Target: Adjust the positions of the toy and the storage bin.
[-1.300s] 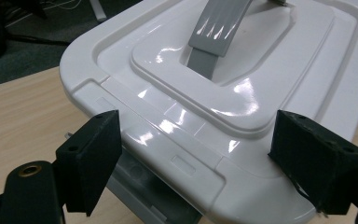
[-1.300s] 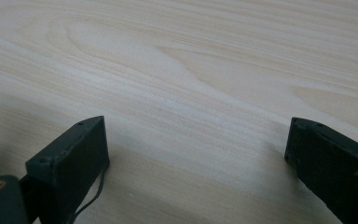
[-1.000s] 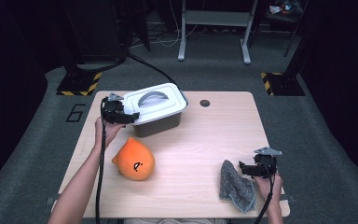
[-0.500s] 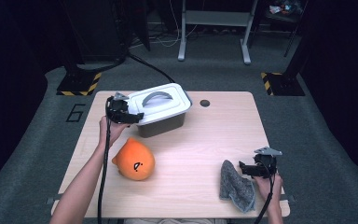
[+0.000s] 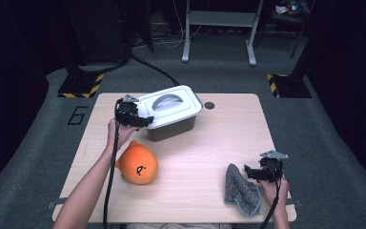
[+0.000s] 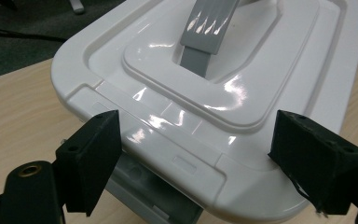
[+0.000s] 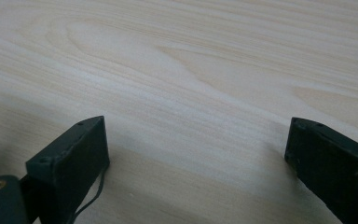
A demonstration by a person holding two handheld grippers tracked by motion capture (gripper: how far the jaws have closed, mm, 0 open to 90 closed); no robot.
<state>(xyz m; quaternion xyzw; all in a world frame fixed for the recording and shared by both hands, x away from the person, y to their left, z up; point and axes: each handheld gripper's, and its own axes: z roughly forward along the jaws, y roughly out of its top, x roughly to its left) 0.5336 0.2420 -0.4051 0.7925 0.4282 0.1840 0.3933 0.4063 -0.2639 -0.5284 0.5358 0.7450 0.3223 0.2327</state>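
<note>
At lid edge | left tool wide open | seemingly untouching

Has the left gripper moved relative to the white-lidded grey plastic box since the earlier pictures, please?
Yes. The left gripper has moved rightward in the high view, closing on the white-lidded grey plastic box.

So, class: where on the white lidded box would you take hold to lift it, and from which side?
Probably the grey arched handle on the box's white lid, from above: it stands raised, with space beneath for a jaw. The open left gripper sits at the lid's edge, which is too wide.
</note>
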